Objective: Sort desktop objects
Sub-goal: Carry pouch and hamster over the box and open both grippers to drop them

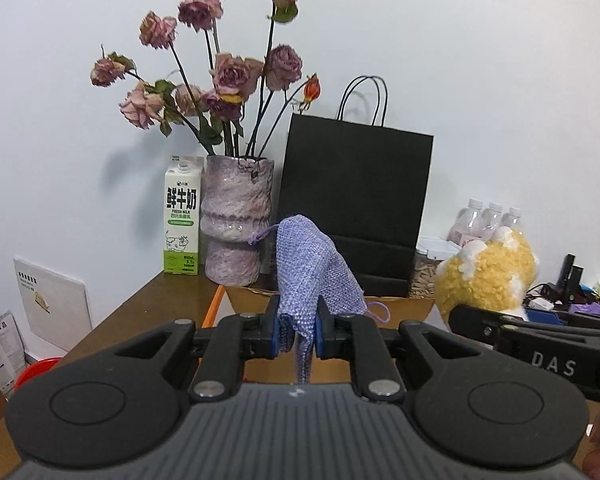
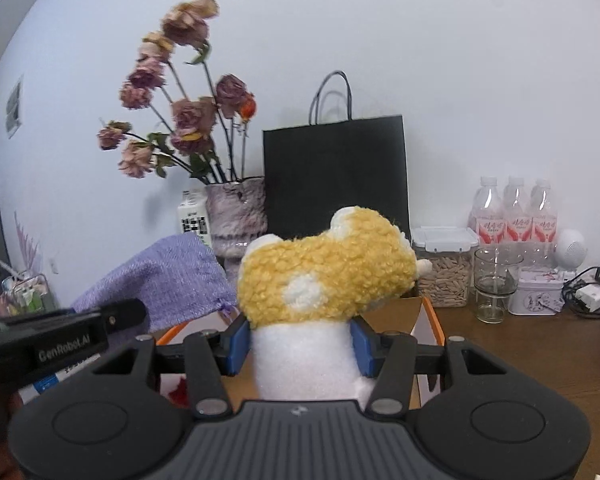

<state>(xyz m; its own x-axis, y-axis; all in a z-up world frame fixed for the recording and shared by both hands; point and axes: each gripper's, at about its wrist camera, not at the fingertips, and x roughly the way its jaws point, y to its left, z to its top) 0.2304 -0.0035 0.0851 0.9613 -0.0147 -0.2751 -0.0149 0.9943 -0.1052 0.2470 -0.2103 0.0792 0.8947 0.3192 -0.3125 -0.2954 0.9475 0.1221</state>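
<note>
My left gripper (image 1: 298, 334) is shut on a purple woven drawstring pouch (image 1: 314, 272), which it holds up above an open cardboard box (image 1: 404, 308). The pouch also shows at the left of the right wrist view (image 2: 160, 280). My right gripper (image 2: 300, 346) is shut on the white body of a yellow and white plush toy (image 2: 324, 276), held over the same box (image 2: 416, 316). The toy shows at the right of the left wrist view (image 1: 488, 276), with the right gripper's arm below it.
Against the wall stand a milk carton (image 1: 182, 220), a vase of dried roses (image 1: 234, 224) and a black paper bag (image 1: 356, 208). To the right are a jar of seeds (image 2: 444, 268), a glass (image 2: 494, 286), three pink bottles (image 2: 514, 212), a tin (image 2: 536, 292) and cables on the brown table (image 2: 520, 356).
</note>
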